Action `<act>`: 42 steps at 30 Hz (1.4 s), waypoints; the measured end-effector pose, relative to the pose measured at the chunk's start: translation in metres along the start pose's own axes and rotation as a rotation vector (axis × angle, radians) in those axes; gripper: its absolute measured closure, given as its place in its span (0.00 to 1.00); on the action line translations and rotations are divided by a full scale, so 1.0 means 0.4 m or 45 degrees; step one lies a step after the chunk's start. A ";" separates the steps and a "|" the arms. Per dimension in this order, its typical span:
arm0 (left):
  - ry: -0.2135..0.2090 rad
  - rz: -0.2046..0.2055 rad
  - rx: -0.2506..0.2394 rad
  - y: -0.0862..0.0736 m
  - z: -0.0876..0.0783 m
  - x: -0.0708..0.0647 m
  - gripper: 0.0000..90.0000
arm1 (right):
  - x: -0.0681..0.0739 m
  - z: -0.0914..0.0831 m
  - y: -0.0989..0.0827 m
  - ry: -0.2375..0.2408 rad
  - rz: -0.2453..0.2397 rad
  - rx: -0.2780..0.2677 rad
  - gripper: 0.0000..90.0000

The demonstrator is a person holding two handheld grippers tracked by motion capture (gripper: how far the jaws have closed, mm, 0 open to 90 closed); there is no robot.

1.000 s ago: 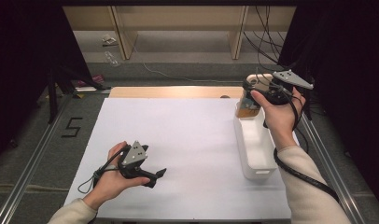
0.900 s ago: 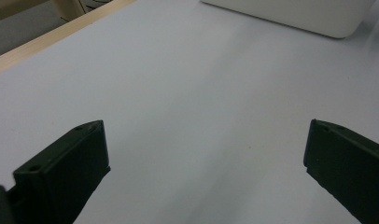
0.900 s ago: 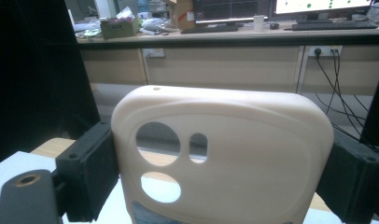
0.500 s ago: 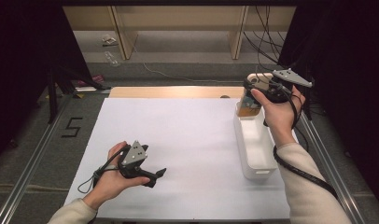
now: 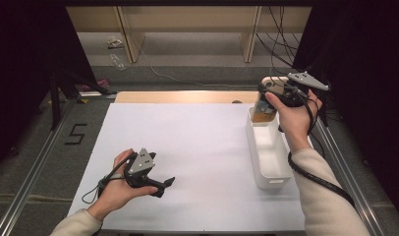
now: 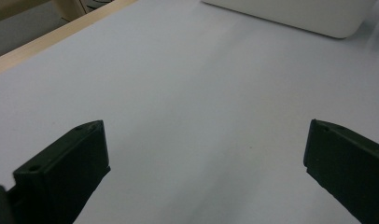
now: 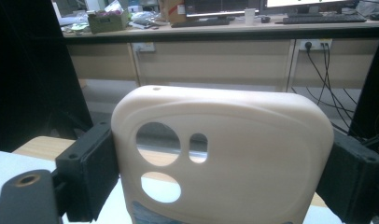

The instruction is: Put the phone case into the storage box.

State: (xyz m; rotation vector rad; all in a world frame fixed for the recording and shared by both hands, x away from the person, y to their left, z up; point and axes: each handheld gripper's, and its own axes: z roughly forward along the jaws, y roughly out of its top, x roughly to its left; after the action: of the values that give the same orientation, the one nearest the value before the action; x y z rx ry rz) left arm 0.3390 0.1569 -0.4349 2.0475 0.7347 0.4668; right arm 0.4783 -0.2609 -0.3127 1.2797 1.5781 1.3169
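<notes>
The bench point(image 5: 187, 147), covered by a white sheet, fills the middle of the high view, with a strip of bare wood along its far edge. Beyond it, at the top of the frame, stand pale wooden shelf uprights on a grey floor, with black cables trailing at the upper right and dark curtains at both sides.

A white bin point(image 5: 269, 152) lies lengthwise at the right of the sheet.

The right tool point(image 5: 278, 93), at the upper right, is clamped on a cream phone case point(image 7: 225, 154), its jaws pressing both long edges. The case is held upright over the far end of the bin, camera cut-outs upward.

The left tool point(image 5: 160, 186), at the lower left, rests on the sheet with jaws apart and nothing between them.

Judgement: the step in hand appears to be placing the case in the bin. It should be lowered inside the walls before release, held level, clear of the rim.
</notes>
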 end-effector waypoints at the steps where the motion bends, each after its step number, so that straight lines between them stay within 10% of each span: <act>1: 0.000 0.002 0.003 0.000 0.000 0.000 0.00 | 0.000 0.001 0.001 -0.002 0.001 0.000 0.14; 42: -0.003 -0.003 0.003 0.000 0.001 0.001 0.00 | -0.017 0.046 0.001 -0.044 -0.007 0.037 0.14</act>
State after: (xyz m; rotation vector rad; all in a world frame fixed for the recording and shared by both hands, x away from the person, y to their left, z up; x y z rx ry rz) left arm 0.3393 0.1570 -0.4352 2.0489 0.7367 0.4627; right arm 0.4976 -0.2626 -0.3170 1.3082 1.5814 1.2664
